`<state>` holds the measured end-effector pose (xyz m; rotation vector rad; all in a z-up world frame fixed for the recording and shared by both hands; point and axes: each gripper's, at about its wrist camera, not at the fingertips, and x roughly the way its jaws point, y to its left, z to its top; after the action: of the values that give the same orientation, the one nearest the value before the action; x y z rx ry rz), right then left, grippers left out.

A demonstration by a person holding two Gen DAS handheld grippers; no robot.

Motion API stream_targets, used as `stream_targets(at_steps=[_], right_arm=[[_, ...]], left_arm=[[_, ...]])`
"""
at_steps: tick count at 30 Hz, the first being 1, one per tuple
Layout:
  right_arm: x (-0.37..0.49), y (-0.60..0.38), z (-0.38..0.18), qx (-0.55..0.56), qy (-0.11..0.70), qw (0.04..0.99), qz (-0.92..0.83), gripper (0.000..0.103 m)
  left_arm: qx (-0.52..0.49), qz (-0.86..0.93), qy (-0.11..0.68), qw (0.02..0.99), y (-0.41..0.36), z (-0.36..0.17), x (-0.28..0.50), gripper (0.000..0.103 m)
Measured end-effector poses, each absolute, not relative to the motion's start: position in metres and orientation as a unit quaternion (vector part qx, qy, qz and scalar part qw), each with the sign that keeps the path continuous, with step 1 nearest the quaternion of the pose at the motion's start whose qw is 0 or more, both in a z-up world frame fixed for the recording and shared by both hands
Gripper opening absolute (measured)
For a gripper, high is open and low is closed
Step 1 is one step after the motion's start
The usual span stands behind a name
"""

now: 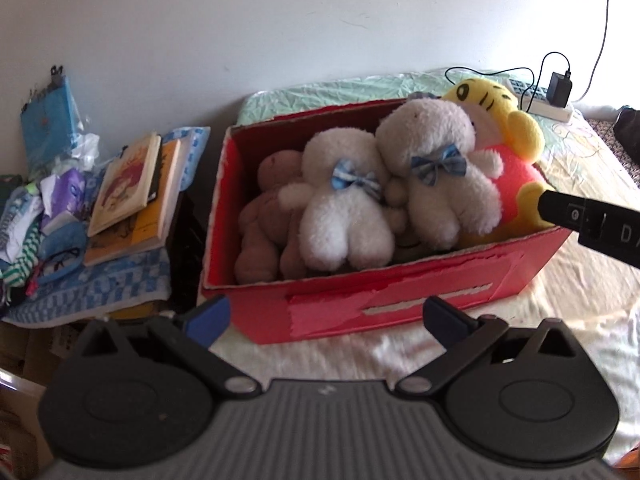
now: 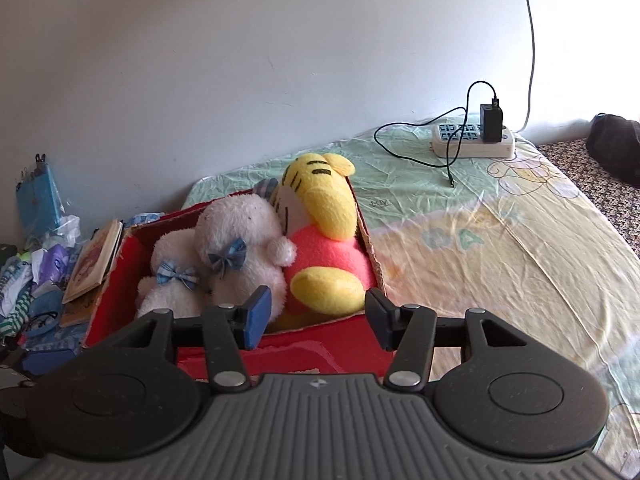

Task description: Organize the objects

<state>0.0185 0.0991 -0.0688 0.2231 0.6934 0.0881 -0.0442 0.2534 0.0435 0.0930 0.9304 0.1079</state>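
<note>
A red cardboard box [image 1: 400, 300] [image 2: 328, 340] stands on the bed, packed with plush toys. Two white plushes with blue bows [image 1: 344, 216] [image 1: 440, 176] lie in the middle, and a brown plush [image 1: 268, 216] lies at the left. A yellow tiger plush with a pink body [image 1: 508, 128] [image 2: 324, 216] leans at the right end. My left gripper [image 1: 328, 316] hangs open before the box's front wall, holding nothing. My right gripper [image 2: 318, 314] stands open over the near rim, with the tiger's yellow foot just beyond its pads. One of its black fingers [image 1: 568, 214] shows in the left wrist view, near the box's right end.
Left of the box, a stack of books [image 1: 132, 192] and loose clutter rest on a blue checked cloth [image 1: 92, 288]. A power strip with a black charger and cable [image 2: 472, 140] lies by the wall. A dark bag [image 2: 616, 148] sits far right. Yellow bedsheet [image 2: 500, 260] spreads right of the box.
</note>
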Motion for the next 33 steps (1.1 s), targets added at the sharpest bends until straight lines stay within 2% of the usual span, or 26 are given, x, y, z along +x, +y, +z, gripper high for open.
stream_targets(at_steps=[3,5,15,17,33], right_arm=[[0.016,0.101,-0.068,0.103,0.341,0.934,0.035,0.058],[0.014,0.103,-0.067,0.098,0.339,0.935,0.030,0.065],[0.005,0.101,-0.064,0.071,0.333,0.940,-0.006,0.074],[0.003,0.099,-0.063,0.070,0.329,0.941,-0.017,0.079],[-0.001,0.086,-0.070,0.057,0.350,0.933,-0.064,0.082]], left_arm=[[0.042,0.054,0.452,0.889,0.256,0.042,-0.046,0.102],[0.036,0.051,0.456,0.888,0.259,0.041,-0.047,0.102],[0.042,0.047,0.460,0.886,0.257,0.039,-0.055,0.102],[0.043,0.042,0.461,0.885,0.254,0.038,-0.055,0.102],[0.046,0.027,0.480,0.876,0.234,0.028,-0.052,0.102]])
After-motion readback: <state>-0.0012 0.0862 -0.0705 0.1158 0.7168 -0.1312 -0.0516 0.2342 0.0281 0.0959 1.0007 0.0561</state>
